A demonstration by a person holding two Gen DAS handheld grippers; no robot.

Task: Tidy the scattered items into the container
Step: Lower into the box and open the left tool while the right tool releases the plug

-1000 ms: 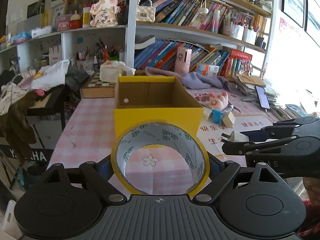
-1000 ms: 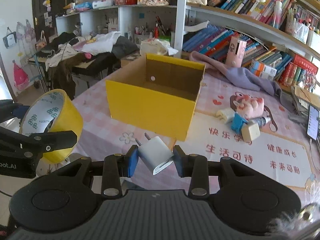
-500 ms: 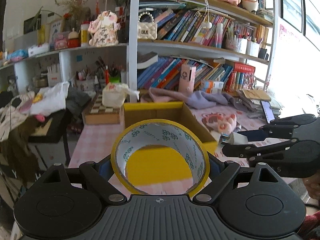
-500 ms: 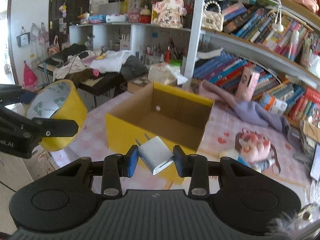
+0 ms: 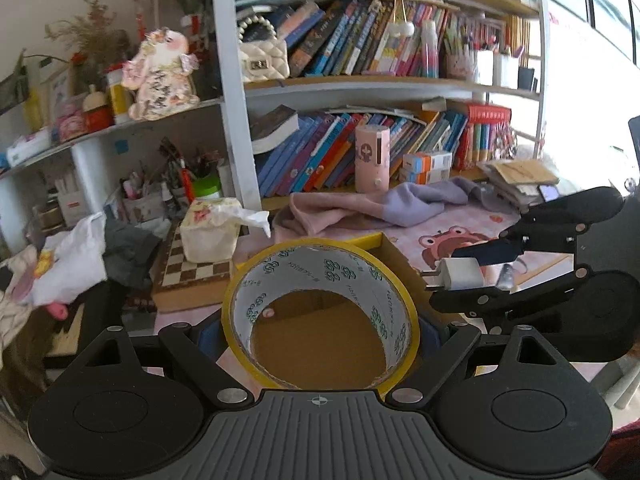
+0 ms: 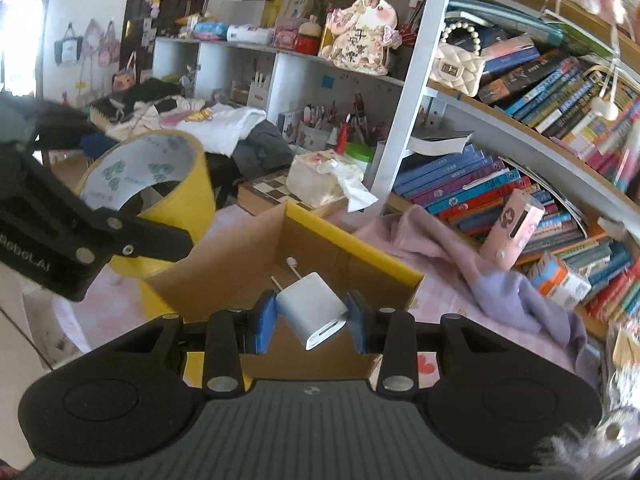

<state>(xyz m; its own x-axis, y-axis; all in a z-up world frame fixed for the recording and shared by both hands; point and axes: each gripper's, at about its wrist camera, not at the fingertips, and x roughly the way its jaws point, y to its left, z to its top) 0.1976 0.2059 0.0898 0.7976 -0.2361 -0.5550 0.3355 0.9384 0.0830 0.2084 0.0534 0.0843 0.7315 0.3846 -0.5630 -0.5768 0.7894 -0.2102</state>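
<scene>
Both grippers have travelled forward over the yellow box (image 6: 348, 240), which a second ago stood well ahead of them on the tabletop (image 5: 472, 224). Its brown cardboard floor now shows through the tape roll (image 5: 320, 276) in the left wrist view. That roll, yellow outside with a printed white core, sits between the widely spread fingers of the left gripper (image 5: 320, 326), clamped at its sides. Beside it, the right gripper (image 6: 312, 316) has its blue-padded fingers (image 6: 264, 320) pinched nearly together on a white charger plug (image 6: 312, 310), tilted, prongs pointing away, above the box's open interior. Behind the box lie a pink-and-lilac cloth (image 6: 460, 256), a tissue box (image 5: 208, 234) on a chessboard (image 5: 192, 268), and crowded bookshelves (image 5: 360, 80).
</scene>
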